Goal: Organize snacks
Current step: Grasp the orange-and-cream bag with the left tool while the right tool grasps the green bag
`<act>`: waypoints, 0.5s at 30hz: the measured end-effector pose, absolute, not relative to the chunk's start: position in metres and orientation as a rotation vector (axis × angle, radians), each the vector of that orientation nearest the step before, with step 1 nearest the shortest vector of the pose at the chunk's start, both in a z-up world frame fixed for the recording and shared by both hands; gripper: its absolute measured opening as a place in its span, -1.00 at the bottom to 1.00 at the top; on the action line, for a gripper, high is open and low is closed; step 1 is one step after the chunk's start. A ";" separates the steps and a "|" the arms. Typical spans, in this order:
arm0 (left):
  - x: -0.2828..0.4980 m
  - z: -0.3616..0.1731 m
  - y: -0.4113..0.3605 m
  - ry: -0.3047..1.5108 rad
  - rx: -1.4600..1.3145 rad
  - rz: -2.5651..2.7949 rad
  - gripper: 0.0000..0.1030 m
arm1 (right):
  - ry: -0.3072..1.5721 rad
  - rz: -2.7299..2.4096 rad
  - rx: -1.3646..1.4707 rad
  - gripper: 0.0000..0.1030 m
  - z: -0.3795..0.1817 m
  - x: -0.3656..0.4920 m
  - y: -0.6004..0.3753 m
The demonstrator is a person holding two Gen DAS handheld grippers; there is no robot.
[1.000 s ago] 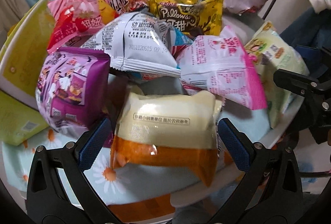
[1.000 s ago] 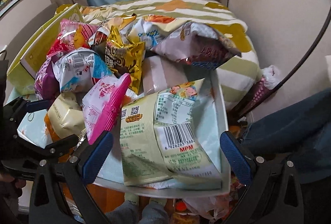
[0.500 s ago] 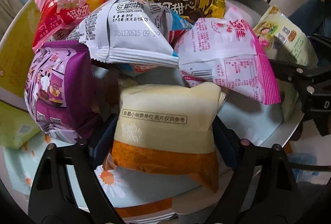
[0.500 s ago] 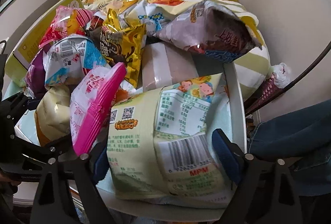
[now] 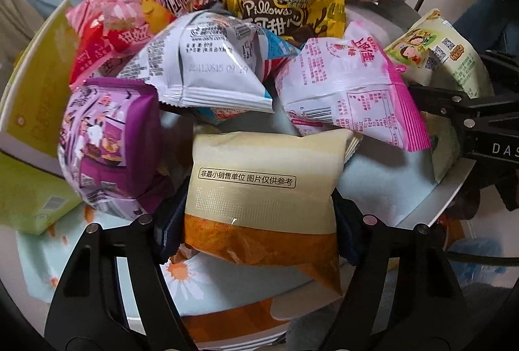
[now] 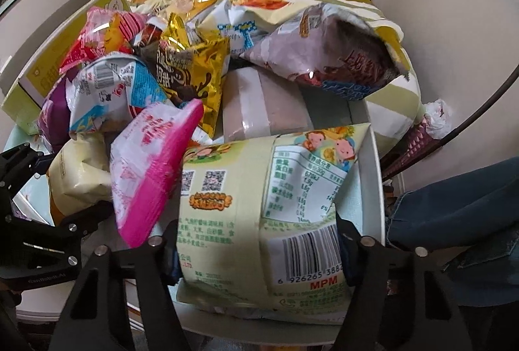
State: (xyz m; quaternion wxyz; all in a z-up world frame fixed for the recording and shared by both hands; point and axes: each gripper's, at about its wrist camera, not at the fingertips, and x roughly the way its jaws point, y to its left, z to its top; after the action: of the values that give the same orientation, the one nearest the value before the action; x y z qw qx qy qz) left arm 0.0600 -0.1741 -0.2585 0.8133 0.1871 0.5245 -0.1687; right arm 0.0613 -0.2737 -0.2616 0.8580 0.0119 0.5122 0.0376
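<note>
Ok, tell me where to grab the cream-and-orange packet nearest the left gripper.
Grip the cream-and-orange packet across its puffed middle, from the near side above. Its side edges are free and the left gripper is already closing there.

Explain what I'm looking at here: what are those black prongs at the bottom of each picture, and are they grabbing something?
No robot: a person holds a hand-held two-finger gripper in each hand, with a camera on each looking along its fingers. Both look down on a tray heaped with snack packets. The left gripper is closing on a cream-and-orange packet; the right gripper is closing on a pale green packet with a barcode. Both packets sit between the fingers, pads touching their sides, still lying on the tray.
</note>
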 end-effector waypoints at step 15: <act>0.040 -0.179 -0.161 1.046 0.343 -0.341 0.43 | 0.988 0.067 0.063 0.15 -0.211 0.038 -0.282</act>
State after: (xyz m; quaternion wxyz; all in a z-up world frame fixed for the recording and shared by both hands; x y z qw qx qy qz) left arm 0.0405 -0.1613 -0.1795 0.8385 0.1620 0.4945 -0.1615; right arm 0.0381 -0.2816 -0.2110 0.8794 0.0300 0.4741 0.0323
